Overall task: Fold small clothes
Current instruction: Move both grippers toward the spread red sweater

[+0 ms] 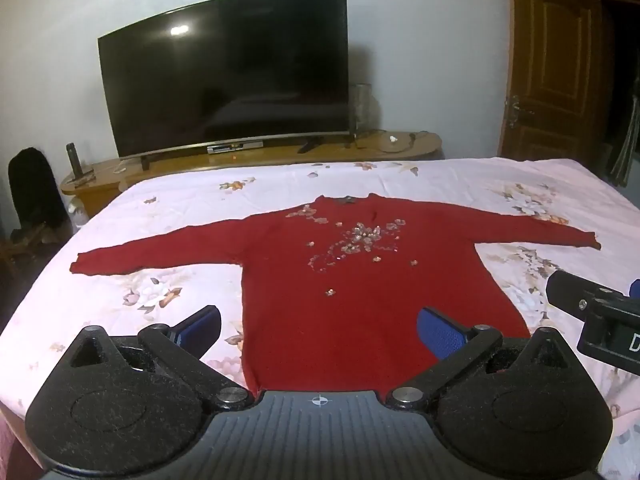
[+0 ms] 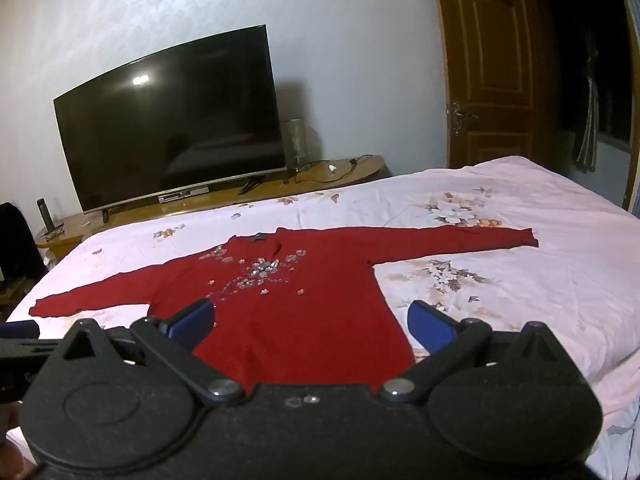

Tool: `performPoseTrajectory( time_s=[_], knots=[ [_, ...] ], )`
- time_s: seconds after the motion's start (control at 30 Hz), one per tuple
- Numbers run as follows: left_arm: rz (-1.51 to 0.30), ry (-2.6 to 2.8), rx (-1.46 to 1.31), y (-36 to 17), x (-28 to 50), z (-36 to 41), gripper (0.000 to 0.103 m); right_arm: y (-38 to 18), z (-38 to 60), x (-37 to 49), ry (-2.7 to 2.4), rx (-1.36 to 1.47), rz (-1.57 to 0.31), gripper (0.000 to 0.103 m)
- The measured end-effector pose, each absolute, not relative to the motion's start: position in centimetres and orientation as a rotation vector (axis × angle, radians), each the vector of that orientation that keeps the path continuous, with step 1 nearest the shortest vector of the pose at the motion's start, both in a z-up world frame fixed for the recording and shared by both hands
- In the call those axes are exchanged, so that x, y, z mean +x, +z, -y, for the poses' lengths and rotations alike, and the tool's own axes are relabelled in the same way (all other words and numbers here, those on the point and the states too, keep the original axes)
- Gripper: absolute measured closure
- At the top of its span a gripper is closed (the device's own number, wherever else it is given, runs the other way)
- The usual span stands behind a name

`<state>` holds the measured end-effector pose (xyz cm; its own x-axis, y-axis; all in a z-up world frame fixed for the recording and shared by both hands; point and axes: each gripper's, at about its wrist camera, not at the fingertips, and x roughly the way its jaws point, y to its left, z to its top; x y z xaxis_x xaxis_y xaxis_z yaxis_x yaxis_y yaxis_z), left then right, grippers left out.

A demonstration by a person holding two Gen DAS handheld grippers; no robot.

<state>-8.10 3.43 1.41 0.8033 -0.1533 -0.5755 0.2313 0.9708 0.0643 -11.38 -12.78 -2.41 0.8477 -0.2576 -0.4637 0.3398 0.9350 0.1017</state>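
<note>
A red long-sleeved sweater [image 1: 360,280] [image 2: 304,304] with a sequin flower pattern on the chest lies flat on the bed, both sleeves spread out sideways and the collar towards the far edge. My left gripper [image 1: 320,330] hovers open over the sweater's near hem, its blue pads wide apart with nothing between them. My right gripper [image 2: 310,320] is open too, above the hem's right half, and holds nothing. In the left wrist view, part of the right gripper's black body shows at the right edge.
The bed carries a pale pink floral sheet [image 1: 540,200] [image 2: 520,280]. Behind it stands a low wooden cabinet [image 1: 400,148] with a large dark television [image 1: 228,72] [image 2: 168,120] on it. A brown wooden door [image 2: 488,64] stands open at the right.
</note>
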Motion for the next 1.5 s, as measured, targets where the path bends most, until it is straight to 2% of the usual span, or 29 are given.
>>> performPoseTrajectory(
  time_s=[1.5],
  knots=[
    [-0.64,-0.17,0.142,0.4,-6.3,-4.1,0.0,-3.6,13.0,-9.6,-0.289,0.201,-0.473,0.001]
  ],
)
